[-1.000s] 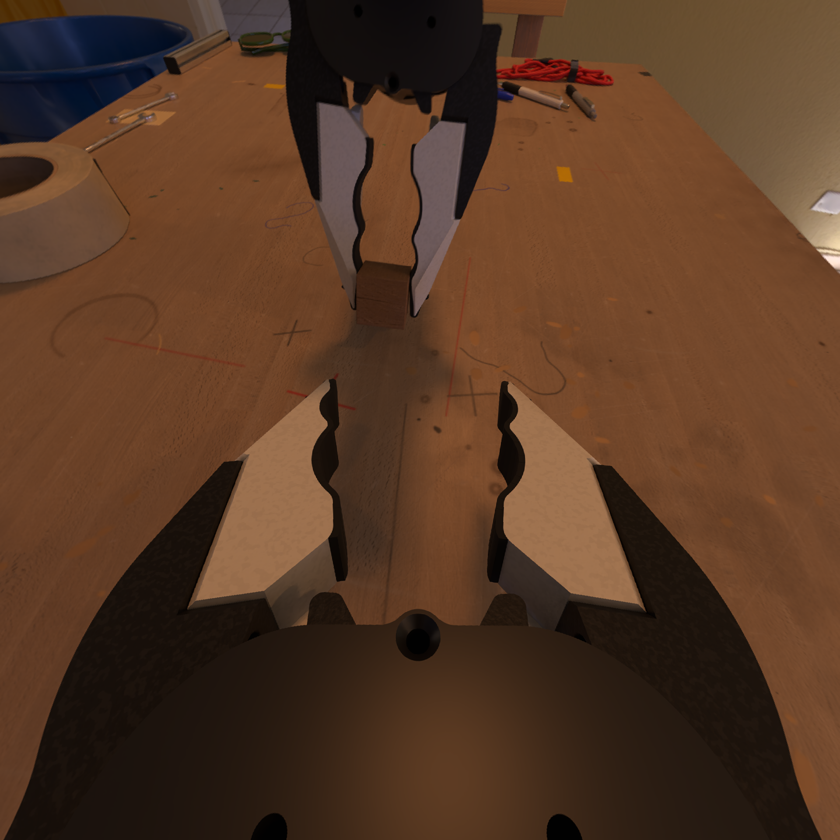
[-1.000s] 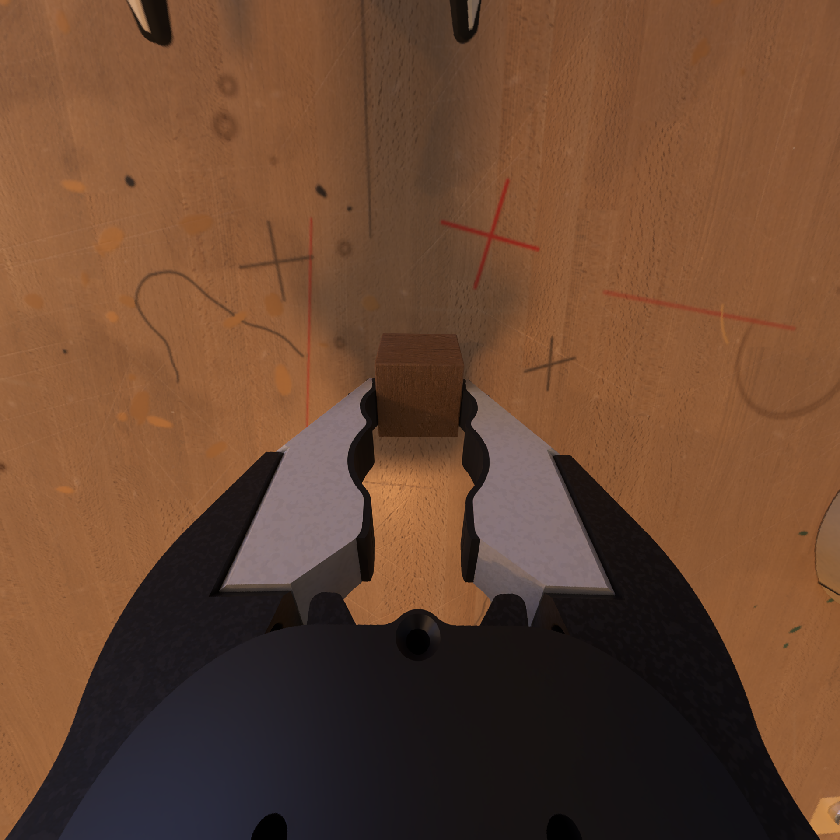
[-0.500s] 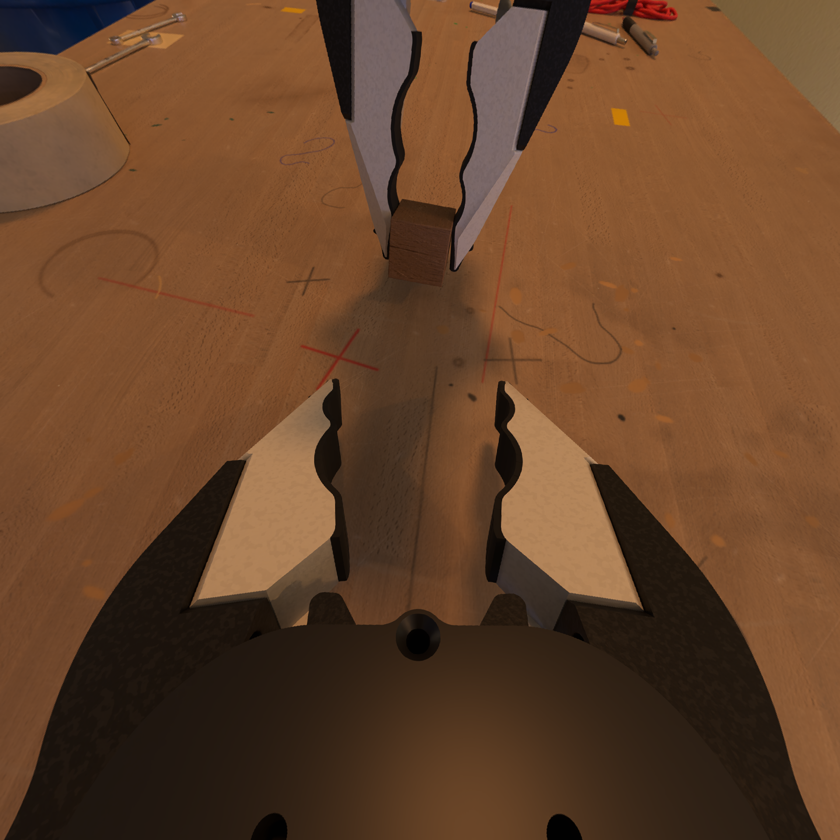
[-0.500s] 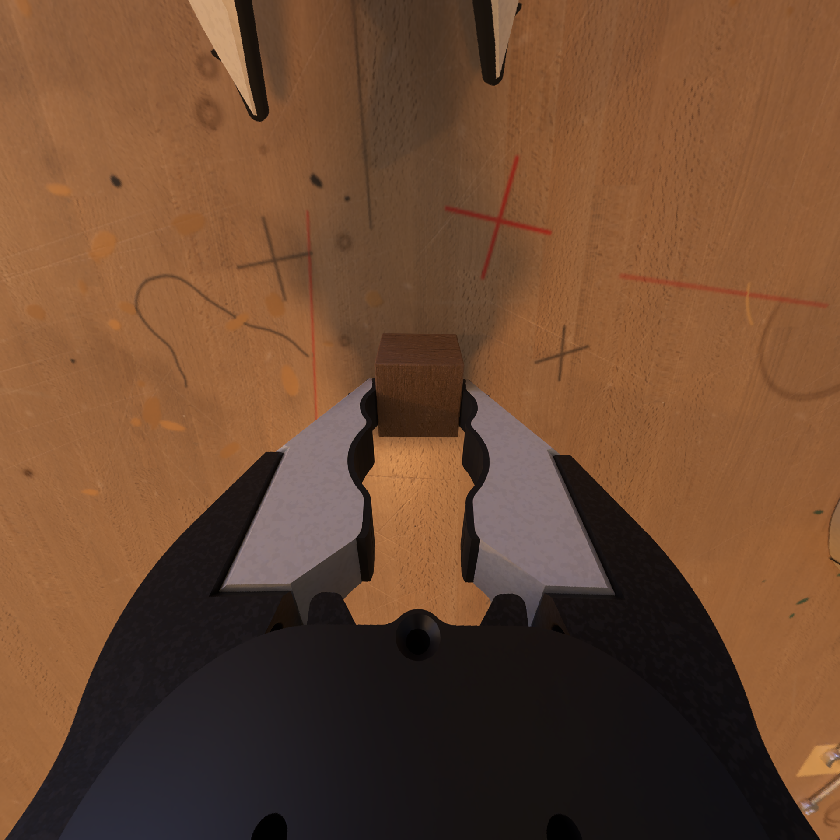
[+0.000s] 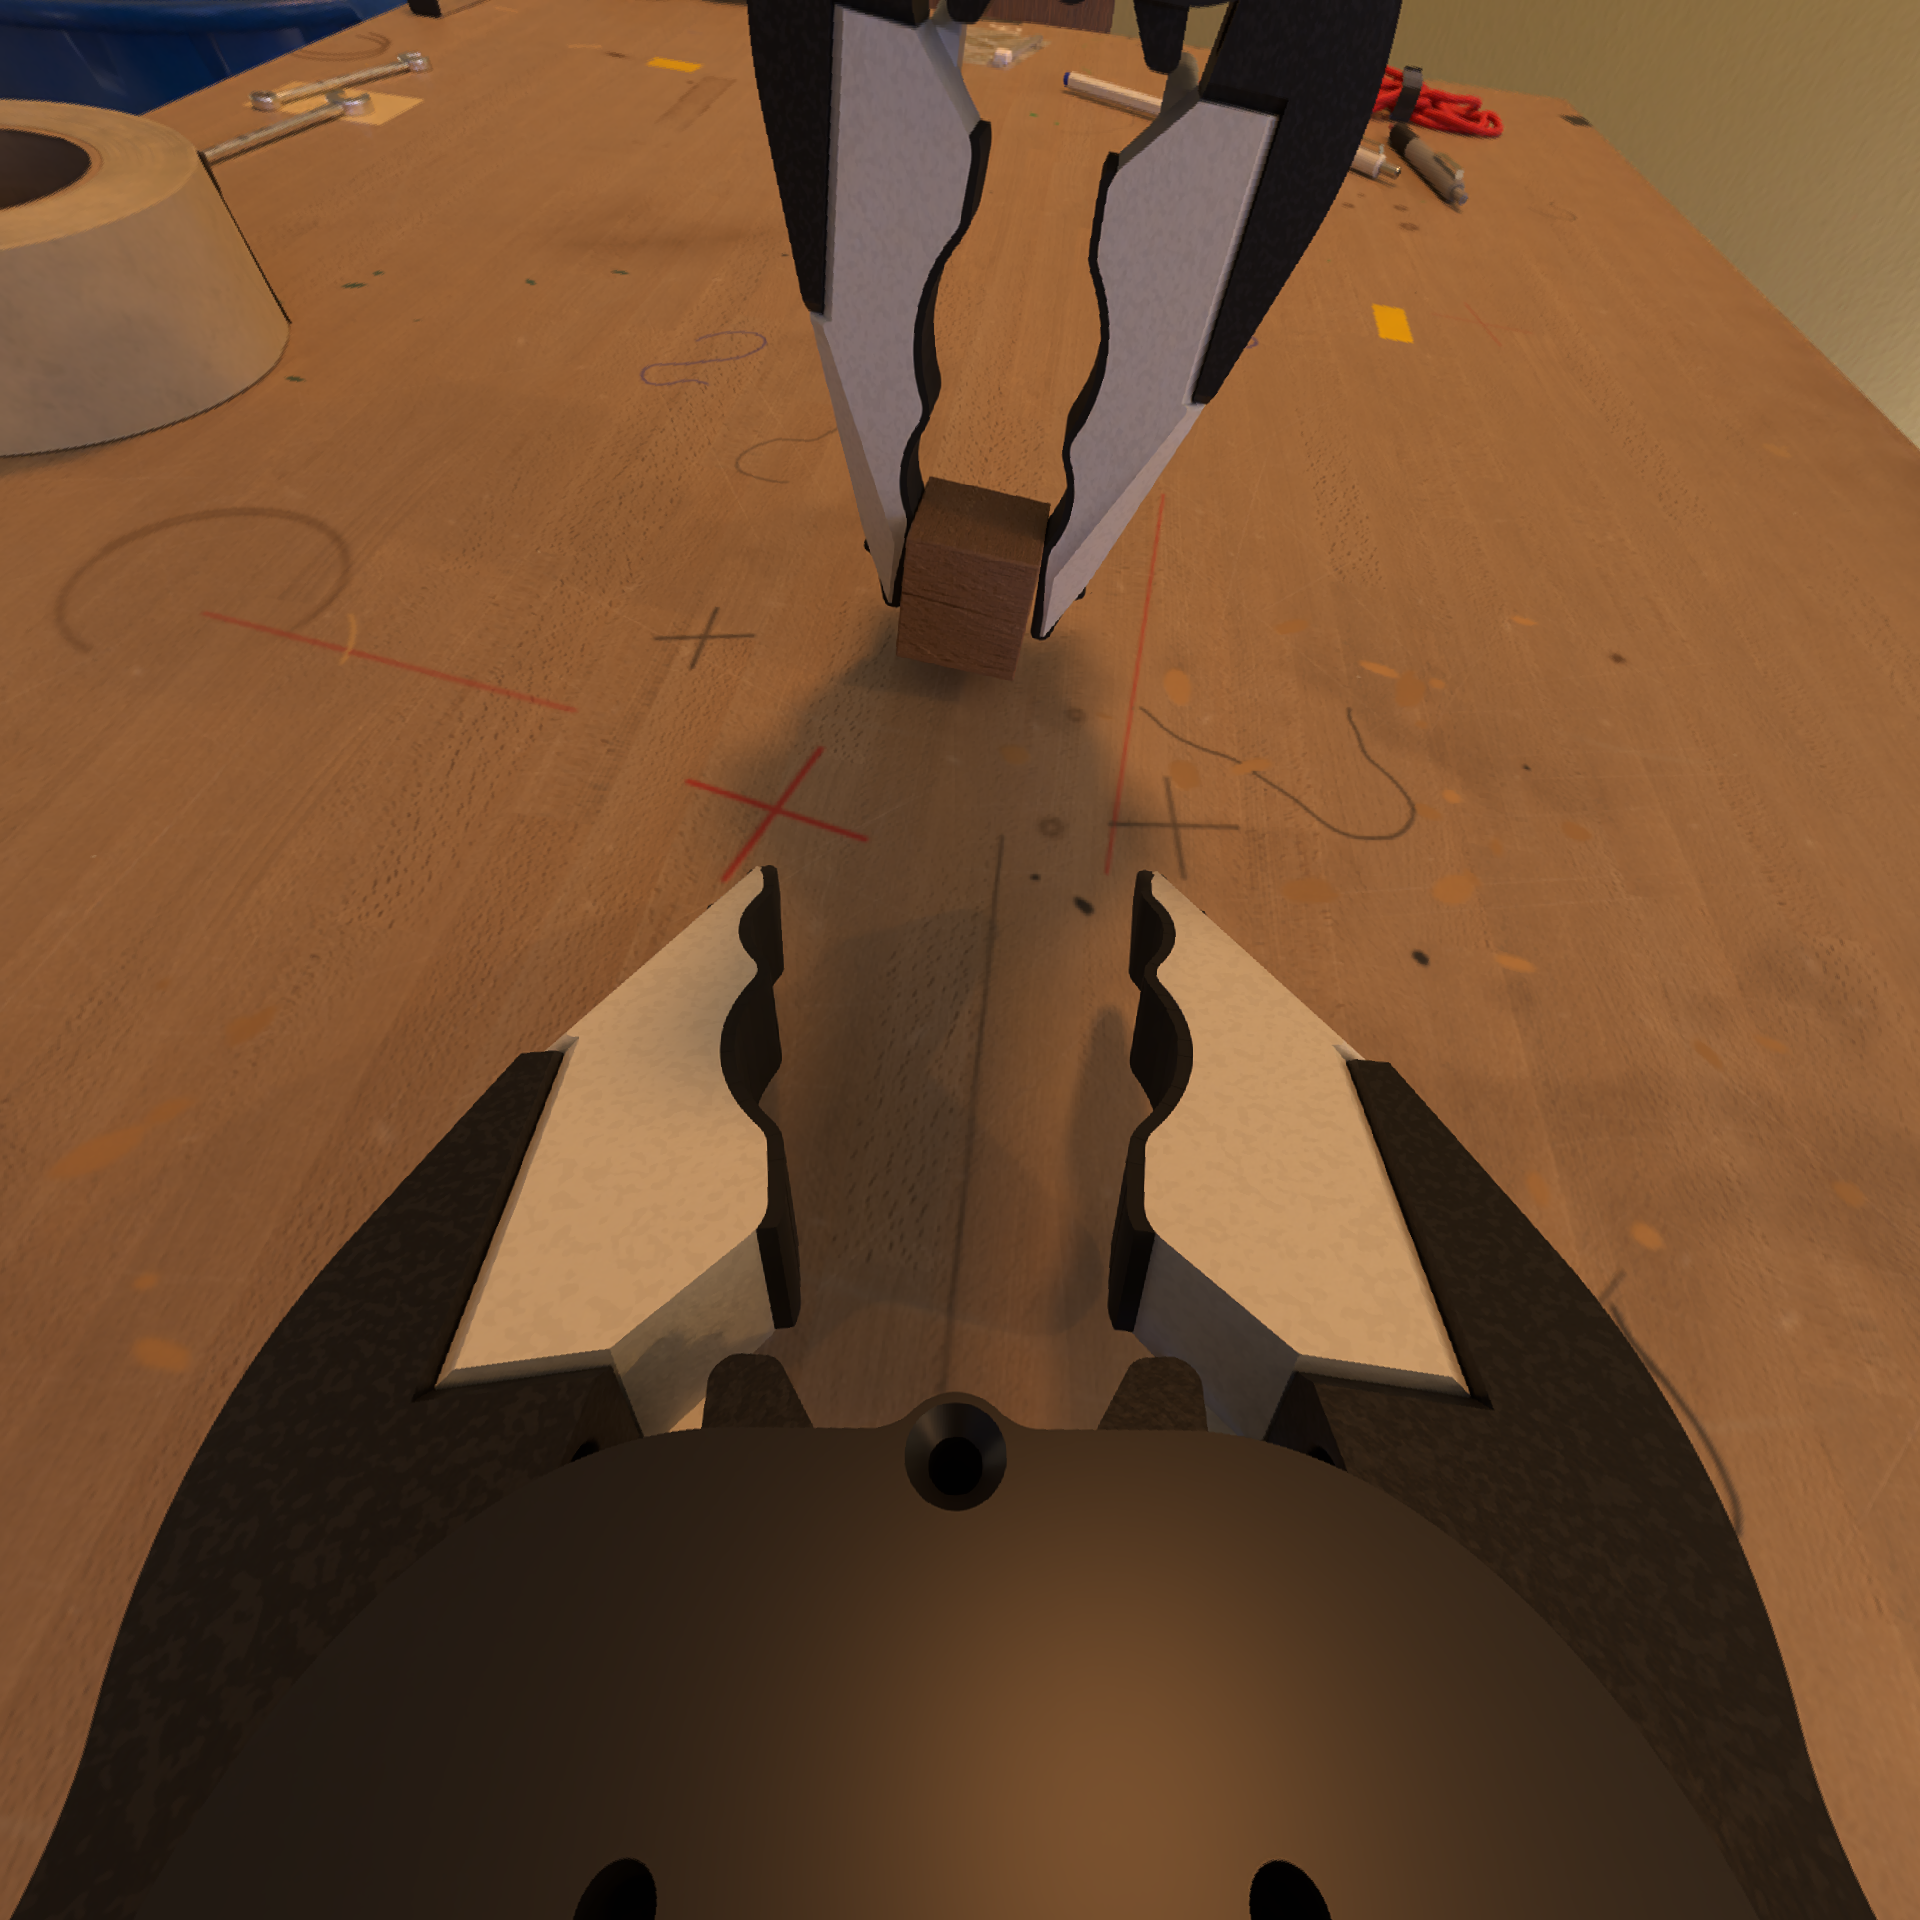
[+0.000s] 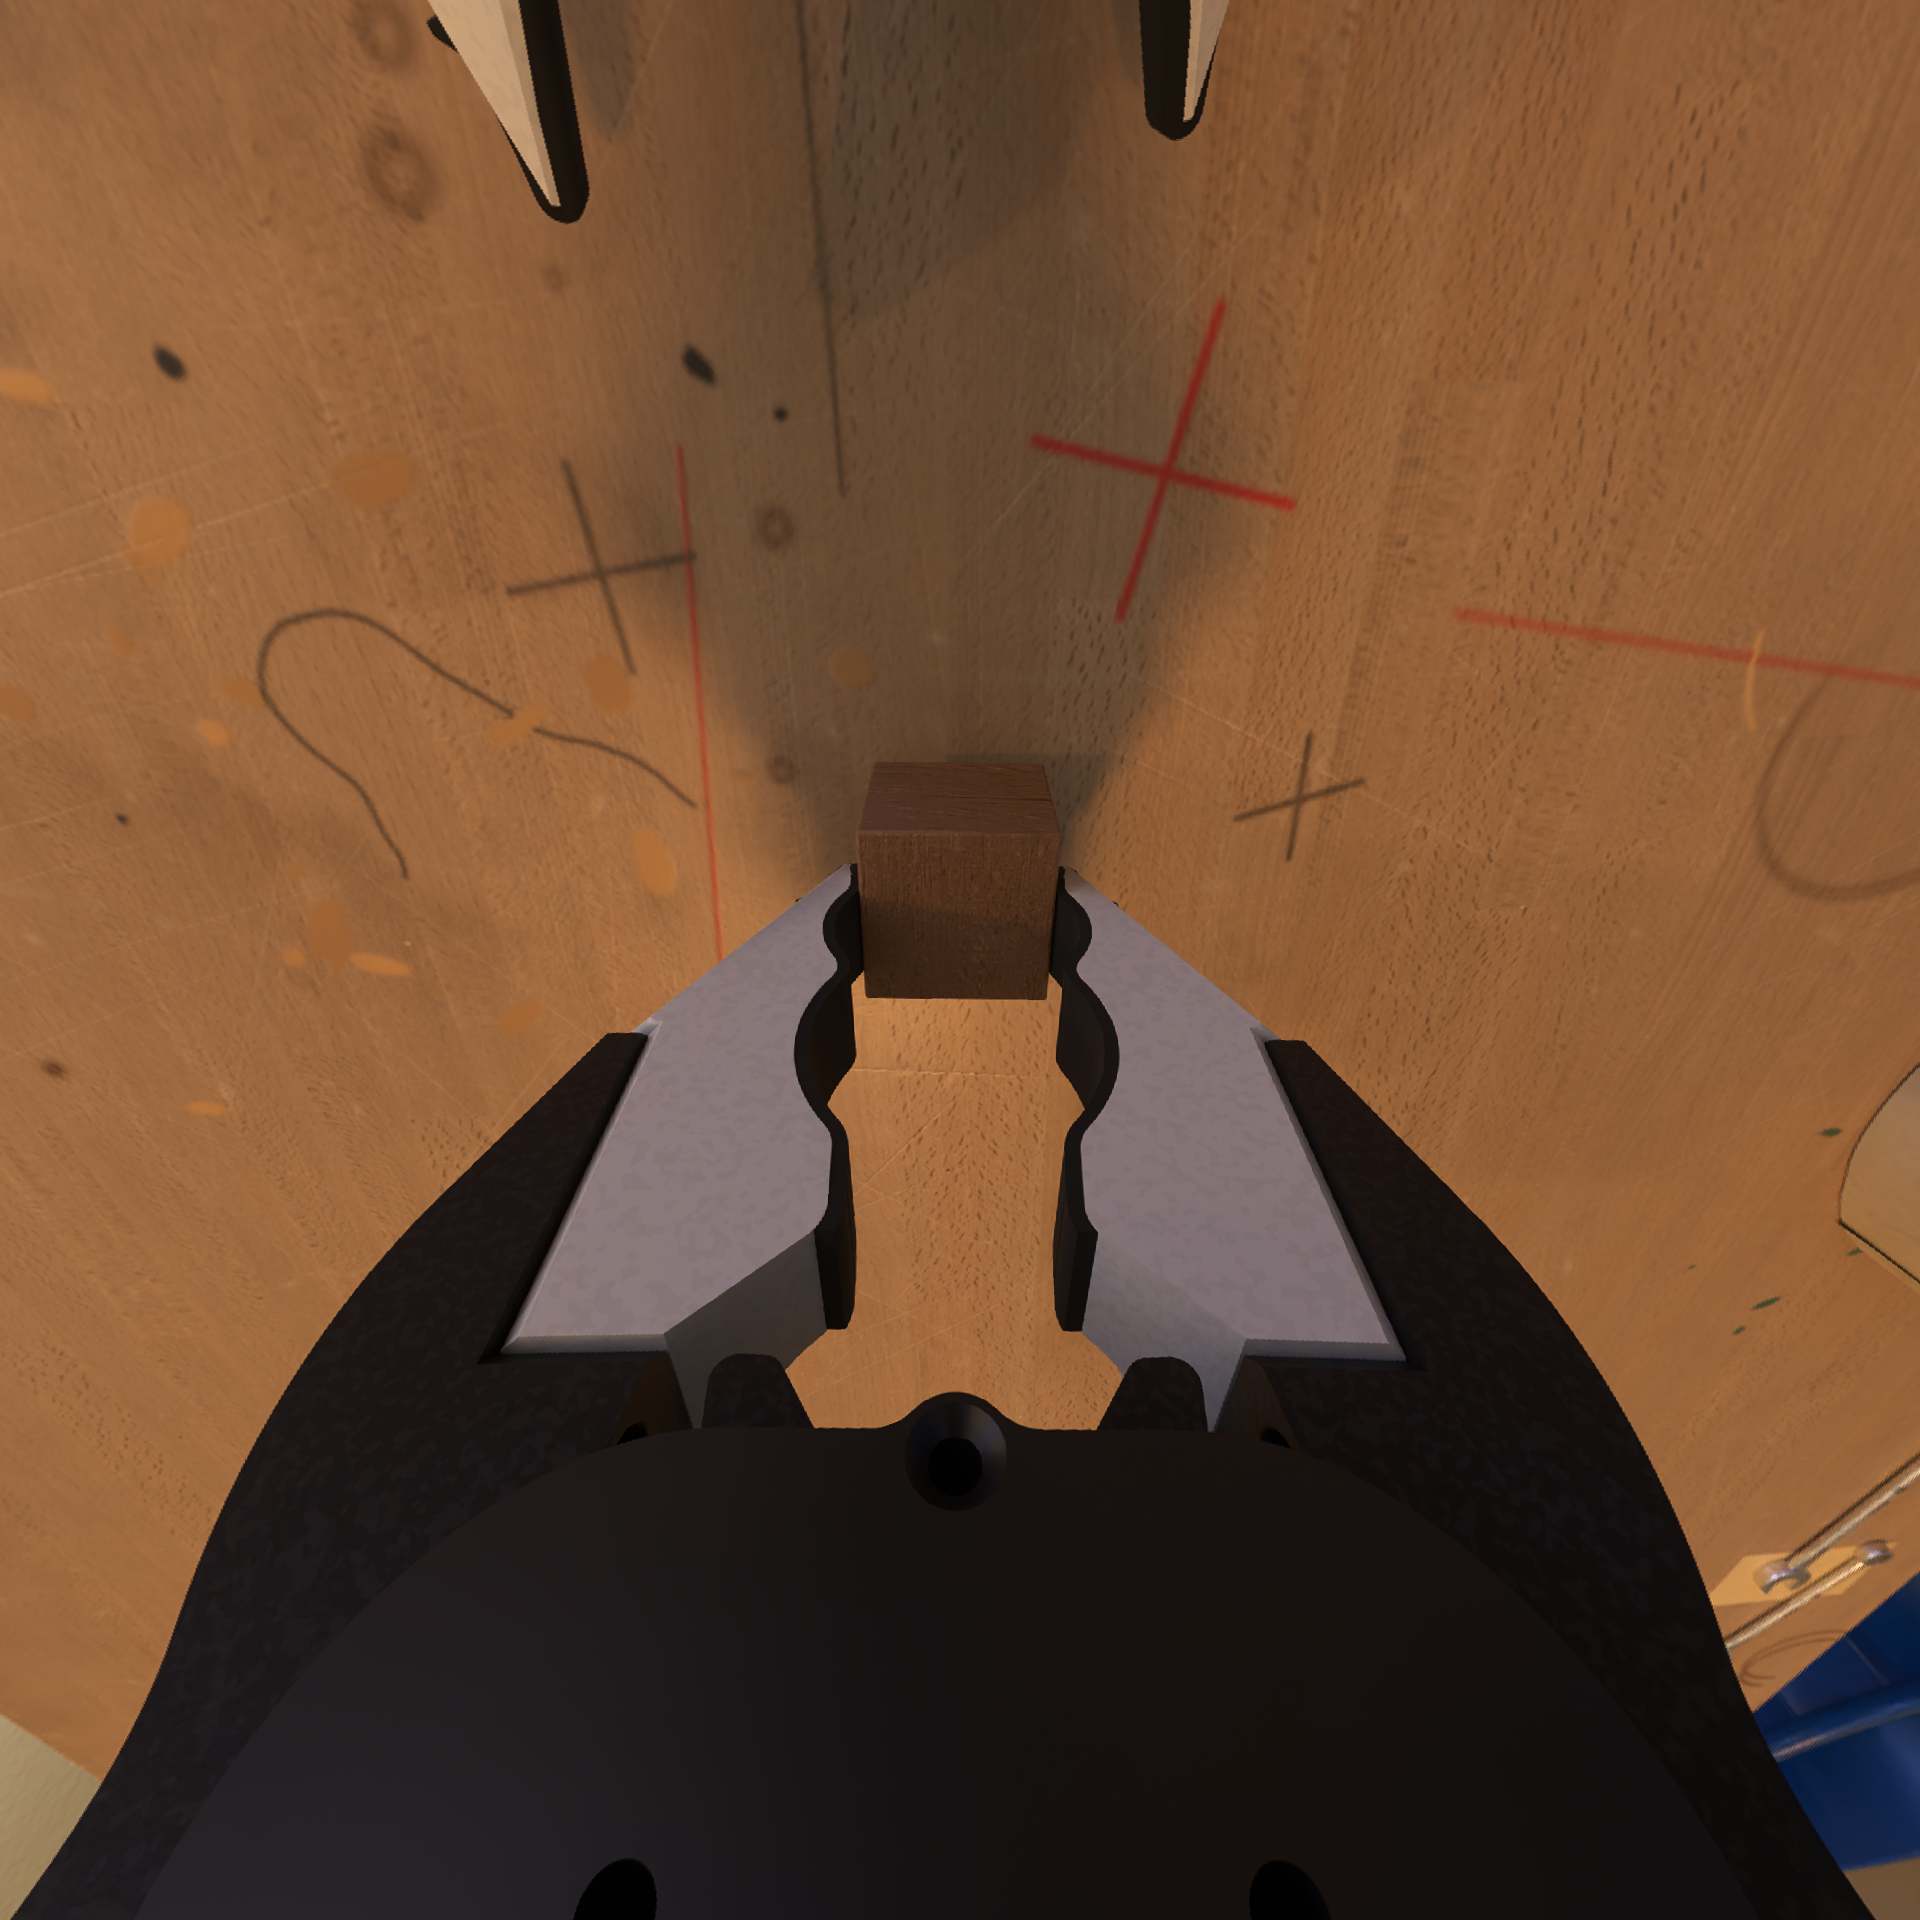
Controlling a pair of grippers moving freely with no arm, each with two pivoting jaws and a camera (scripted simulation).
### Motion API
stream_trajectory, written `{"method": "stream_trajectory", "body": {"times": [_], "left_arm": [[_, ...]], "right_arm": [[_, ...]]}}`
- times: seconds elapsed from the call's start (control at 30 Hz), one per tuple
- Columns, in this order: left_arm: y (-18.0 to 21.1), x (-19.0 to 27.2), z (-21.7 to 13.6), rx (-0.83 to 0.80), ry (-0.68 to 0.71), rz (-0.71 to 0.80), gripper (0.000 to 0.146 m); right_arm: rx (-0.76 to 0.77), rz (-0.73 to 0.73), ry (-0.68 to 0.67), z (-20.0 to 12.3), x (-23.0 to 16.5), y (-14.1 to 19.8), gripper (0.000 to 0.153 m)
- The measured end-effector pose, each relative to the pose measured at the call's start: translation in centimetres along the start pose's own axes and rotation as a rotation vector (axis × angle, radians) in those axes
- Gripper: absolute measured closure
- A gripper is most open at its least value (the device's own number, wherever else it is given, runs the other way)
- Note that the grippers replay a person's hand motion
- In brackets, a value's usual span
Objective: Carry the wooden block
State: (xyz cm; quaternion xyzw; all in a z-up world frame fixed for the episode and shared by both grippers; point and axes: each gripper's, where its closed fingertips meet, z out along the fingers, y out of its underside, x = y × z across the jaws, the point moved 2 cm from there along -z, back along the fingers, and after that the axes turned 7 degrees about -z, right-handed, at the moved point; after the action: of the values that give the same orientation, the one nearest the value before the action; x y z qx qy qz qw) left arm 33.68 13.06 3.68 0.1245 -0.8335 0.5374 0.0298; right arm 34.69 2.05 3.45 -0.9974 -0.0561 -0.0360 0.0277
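The wooden block is a small dark-brown cube. My right gripper comes down from the top of the left wrist view and is shut on the block's two sides, holding it low over the wooden table. In the right wrist view the block sits between the tips of my right gripper. My left gripper is open and empty, level with the table and pointed at the block from a short way off. Its fingertips show at the top of the right wrist view.
A beige tapered ring stands at the left, with a blue tub and wrenches behind it. Markers and a red cord lie at the far right. A red cross and pen marks cover the tabletop.
The two grippers have come closer together. The left gripper's tips now reach further into the right wrist view. The right gripper stays shut on the block.
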Motion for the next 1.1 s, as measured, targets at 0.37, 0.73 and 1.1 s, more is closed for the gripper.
{"method": "stream_trajectory", "body": {"times": [0.37, 0.73, 1.1], "left_arm": [[0.04, -0.15, -0.07, 0.024, 0.023, -0.025, 0.078], [-0.02, -0.05, -0.08, 0.038, 0.035, -0.019, 0.079], [0.03, -0.11, 0.11, 0.022, 0.02, -0.012, 0.08]], "right_arm": [[-0.069, 0.002, -0.016, 0.28, 0.03, -0.08, 0.118], [-0.027, 0.016, -0.005, 0.47, -0.02, -0.07, 0.118], [0.022, 0.029, 0.004, 0.41, -0.01, -0.11, 0.118]]}}
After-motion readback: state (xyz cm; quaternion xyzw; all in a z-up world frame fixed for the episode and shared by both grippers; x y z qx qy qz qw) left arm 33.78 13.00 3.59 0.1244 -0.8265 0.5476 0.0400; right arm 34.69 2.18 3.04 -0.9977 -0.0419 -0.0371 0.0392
